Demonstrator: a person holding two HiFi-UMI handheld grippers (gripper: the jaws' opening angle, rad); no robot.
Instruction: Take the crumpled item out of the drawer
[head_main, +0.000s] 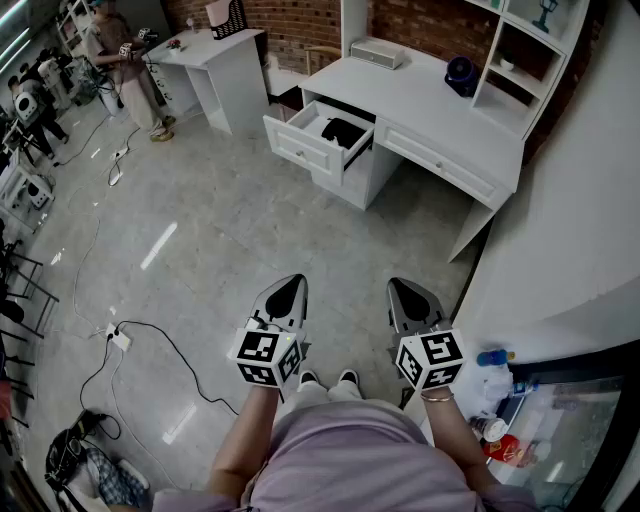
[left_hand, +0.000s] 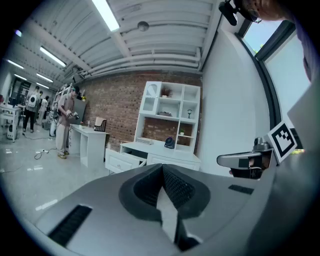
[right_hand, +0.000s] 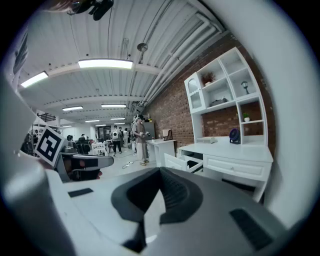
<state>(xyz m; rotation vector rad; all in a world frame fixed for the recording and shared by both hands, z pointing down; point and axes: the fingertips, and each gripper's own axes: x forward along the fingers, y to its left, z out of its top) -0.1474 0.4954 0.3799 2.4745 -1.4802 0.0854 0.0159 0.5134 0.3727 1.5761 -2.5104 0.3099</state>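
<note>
Drawer (head_main: 296, 141) stood open at the left end of the bench (head_main: 420, 98), crumpled item (head_main: 343, 132) inside, straight ahead and well apart from left tool (head_main: 289, 288) and right tool (head_main: 404, 290), both closed and empty.

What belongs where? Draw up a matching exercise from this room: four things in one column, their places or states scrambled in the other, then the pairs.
Things:
1. dark crumpled item
2. small dark fan
3. white power strip
4. left gripper

Places or states:
A. on the floor, to the person's left
B. shut, with nothing between the jaws
C. inside the open drawer
D. on the desk top

Pairs: 1-C, 2-D, 3-A, 4-B
</note>
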